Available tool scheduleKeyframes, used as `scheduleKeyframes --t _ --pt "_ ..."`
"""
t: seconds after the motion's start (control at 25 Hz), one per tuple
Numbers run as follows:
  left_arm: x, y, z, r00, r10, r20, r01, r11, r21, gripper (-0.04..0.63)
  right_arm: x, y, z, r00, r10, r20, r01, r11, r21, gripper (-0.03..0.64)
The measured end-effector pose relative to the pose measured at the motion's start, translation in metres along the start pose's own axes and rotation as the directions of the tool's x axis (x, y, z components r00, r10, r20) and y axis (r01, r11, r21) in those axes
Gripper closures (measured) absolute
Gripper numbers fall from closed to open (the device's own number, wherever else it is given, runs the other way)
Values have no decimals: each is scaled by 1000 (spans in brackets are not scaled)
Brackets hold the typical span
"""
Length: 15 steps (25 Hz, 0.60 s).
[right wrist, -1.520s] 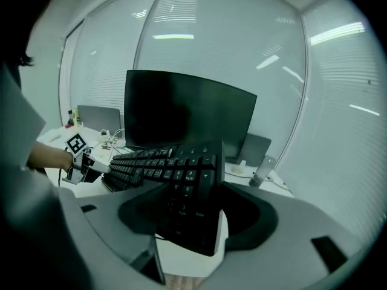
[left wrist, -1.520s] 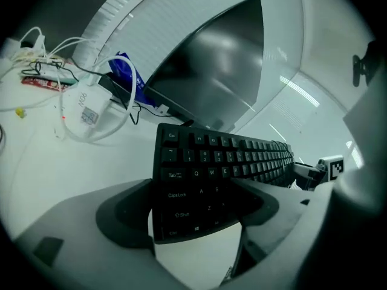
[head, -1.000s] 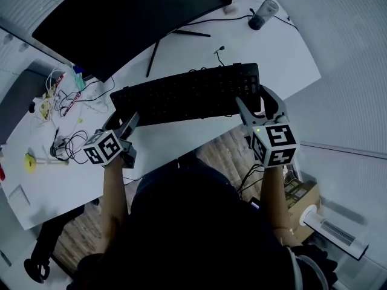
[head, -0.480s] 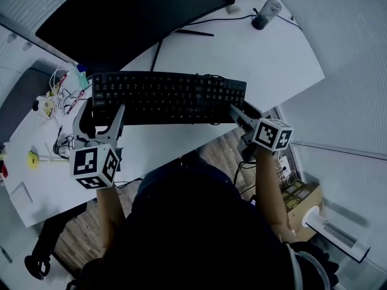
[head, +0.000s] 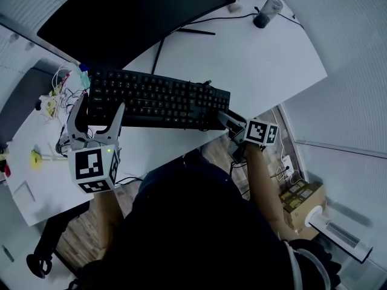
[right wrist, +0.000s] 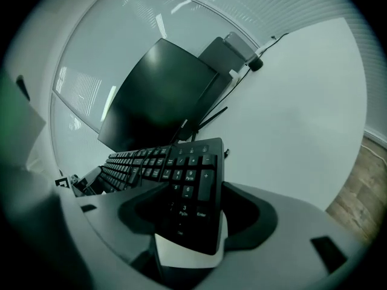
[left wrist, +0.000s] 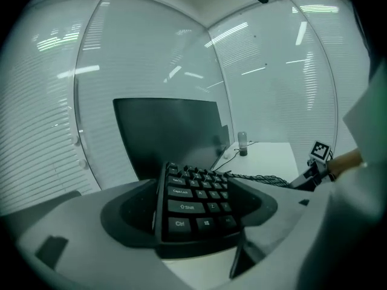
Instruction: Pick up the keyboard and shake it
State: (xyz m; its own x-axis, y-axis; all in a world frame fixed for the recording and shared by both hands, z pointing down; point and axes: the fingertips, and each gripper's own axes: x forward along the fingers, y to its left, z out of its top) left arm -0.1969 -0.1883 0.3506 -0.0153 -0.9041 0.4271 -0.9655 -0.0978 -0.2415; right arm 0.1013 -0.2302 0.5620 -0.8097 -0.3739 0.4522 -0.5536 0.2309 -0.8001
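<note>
The black keyboard (head: 157, 98) hangs in the air above the white desk (head: 266, 53), carried by its two ends. My left gripper (head: 97, 112) is shut on its left end, with the Ctrl and Shift keys (left wrist: 187, 213) between the jaws. My right gripper (head: 222, 119) is shut on the number-pad end (right wrist: 190, 192). In the head view the keyboard slants, with its left end farther from me and its right end nearer. Its cord trails back toward the monitor.
A large dark monitor (head: 121, 17) stands at the back of the desk, its stand legs (head: 181, 34) spread on the top. A dark cup (head: 267, 12) sits far right. Tangled cables and small items (head: 57, 98) lie left. A cardboard box (head: 300, 197) and a white appliance (head: 329, 228) are on the floor to the right.
The keyboard has swung round in the air: its right end came toward me and down, its left end went away and up. Both grippers kept hold and moved with it.
</note>
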Motion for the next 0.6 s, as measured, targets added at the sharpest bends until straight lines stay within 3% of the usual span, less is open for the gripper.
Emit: scheduleKeyframes --t 0.16,0.32,0.4,0.6 --pt "6 2 -21 1000 -25 -17 23 995 -93 216 -5 -4 2 999 -50 1 50 998 -39 330" --pt "18 3 -62 998 -49 -42 38 973 -228 216 -16 -3 19 989 -150 15 150 975 -161 330" --pt "26 1 -85 996 -80 -51 60 946 -318 216 -23 -2 25 978 -207 25 207 951 -230 330" --pt "40 -12 -140 985 -165 -52 114 843 -525 216 -32 -9 26 950 -311 19 301 898 -322 330"
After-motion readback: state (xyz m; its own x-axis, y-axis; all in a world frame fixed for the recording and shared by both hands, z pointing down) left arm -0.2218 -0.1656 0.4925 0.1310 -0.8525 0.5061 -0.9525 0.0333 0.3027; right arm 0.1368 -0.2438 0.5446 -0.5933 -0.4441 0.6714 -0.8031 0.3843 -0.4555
